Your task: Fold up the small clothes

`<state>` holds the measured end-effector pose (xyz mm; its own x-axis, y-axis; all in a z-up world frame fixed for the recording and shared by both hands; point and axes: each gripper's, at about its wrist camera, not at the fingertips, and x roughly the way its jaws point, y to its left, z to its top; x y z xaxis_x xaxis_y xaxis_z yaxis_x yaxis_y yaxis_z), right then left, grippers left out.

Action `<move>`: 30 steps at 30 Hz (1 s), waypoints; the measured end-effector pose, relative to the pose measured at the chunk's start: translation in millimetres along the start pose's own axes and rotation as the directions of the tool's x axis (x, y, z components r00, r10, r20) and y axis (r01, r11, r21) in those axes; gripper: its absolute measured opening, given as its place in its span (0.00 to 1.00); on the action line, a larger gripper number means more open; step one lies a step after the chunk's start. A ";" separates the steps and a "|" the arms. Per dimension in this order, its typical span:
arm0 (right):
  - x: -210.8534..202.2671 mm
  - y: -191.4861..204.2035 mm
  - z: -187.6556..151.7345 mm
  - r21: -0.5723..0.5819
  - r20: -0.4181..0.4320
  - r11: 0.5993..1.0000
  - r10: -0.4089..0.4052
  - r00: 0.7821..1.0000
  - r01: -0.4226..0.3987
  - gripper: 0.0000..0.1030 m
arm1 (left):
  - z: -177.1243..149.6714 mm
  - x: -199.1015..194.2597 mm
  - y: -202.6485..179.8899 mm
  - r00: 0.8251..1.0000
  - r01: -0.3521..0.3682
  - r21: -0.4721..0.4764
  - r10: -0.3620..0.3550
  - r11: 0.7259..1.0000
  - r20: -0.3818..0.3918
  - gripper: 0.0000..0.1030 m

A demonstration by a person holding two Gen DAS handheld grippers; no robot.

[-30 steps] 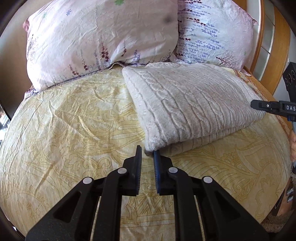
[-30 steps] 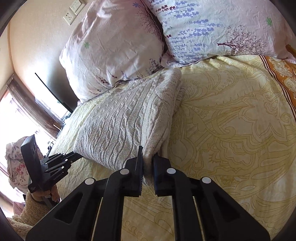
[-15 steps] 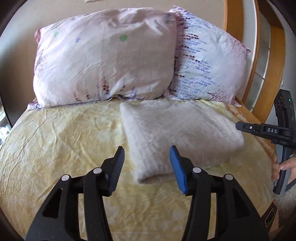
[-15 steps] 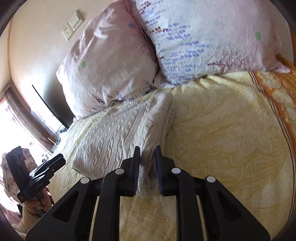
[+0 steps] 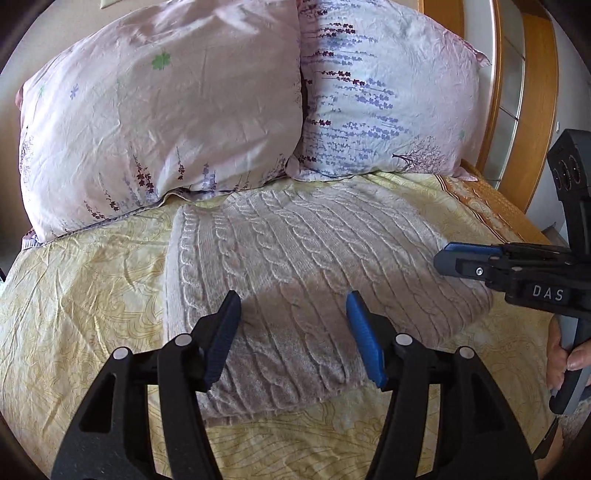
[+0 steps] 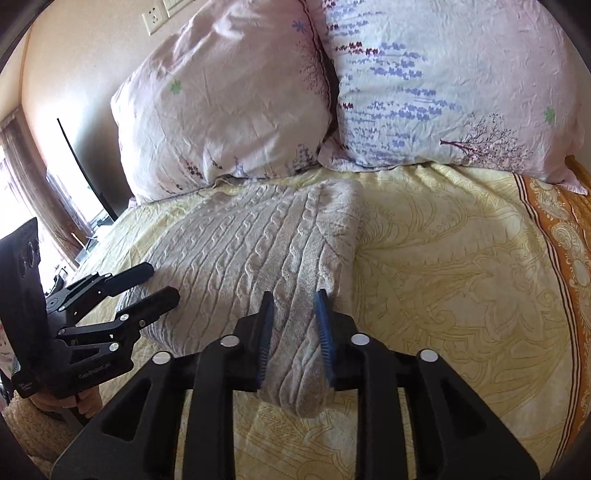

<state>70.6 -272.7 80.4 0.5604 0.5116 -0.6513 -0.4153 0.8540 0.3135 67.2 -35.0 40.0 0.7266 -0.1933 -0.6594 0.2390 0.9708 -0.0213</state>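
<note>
A pale cable-knit sweater (image 5: 314, 266) lies folded into a thick rectangle on the yellow patterned bedsheet (image 5: 81, 295). My left gripper (image 5: 293, 297) hovers above its near edge, jaws wide and still opening, nothing between them. It also shows at the left in the right wrist view, as the left gripper (image 6: 162, 284). My right gripper (image 6: 294, 295) straddles the sweater's near right corner (image 6: 295, 369). Its jaws are opening, and the fold lies loosely between the pads. In the left wrist view the right gripper (image 5: 443, 258) pokes in edge-on from the right, held by a hand (image 5: 565, 354).
Two floral pillows (image 5: 159, 122) (image 5: 380, 103) lean at the head of the bed, just behind the sweater. A wooden headboard (image 5: 532, 110) stands on the right. A wall socket (image 6: 157, 16) and a curtained window (image 6: 22, 192) are on the left. The sheet's orange border (image 6: 569, 240) runs along the right side.
Both grippers were shut on the sweater's near corners and have opened. The left one let go and drew back and up over the sweater. The right one stayed around its corner.
</note>
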 end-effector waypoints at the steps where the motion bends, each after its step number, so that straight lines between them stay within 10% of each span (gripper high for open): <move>1: 6.5 1.2 -2.9 -0.011 -0.030 1.000 -0.015 0.999 0.015 0.30 | -1.0 2.1 0.0 1.000 0.002 -0.002 -0.002 1.000 -0.011 0.57; 8: 3.9 -7.7 -4.2 0.021 -0.019 0.999 0.029 0.999 -0.029 0.30 | -3.5 0.6 -4.5 1.000 -0.010 0.044 0.010 0.999 -0.013 0.57; 12: -7.5 -15.9 16.8 0.062 0.071 0.997 0.046 0.996 -0.050 0.30 | 22.6 -12.7 28.5 0.996 0.056 -0.096 -0.050 0.994 0.068 0.65; 17: 24.4 -10.4 34.8 0.053 0.002 0.998 0.034 0.999 -0.034 0.31 | 47.2 37.0 59.9 0.989 0.091 -0.188 -0.111 0.978 -0.098 0.63; 24: 36.3 -16.6 30.7 0.103 -0.044 0.995 0.019 0.999 -0.015 0.34 | 42.0 35.5 55.3 0.993 0.064 -0.140 -0.077 0.988 -0.094 0.57; 28: -8.2 -2.2 9.9 0.022 0.060 1.000 -0.014 0.998 0.012 0.72 | 22.3 -13.1 43.1 0.998 0.061 -0.055 -0.059 0.997 0.022 0.69; 30: -22.7 7.4 -4.6 -0.044 0.094 0.999 -0.018 0.995 0.022 0.72 | 8.6 -30.0 33.1 0.998 -0.004 0.010 0.004 1.000 0.061 0.71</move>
<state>51.5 -278.4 94.4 0.6327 0.5028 -0.5890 -0.4336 0.8602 0.2685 58.8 1.7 65.5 0.7656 -0.1980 -0.6121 0.2421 0.9702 -0.0110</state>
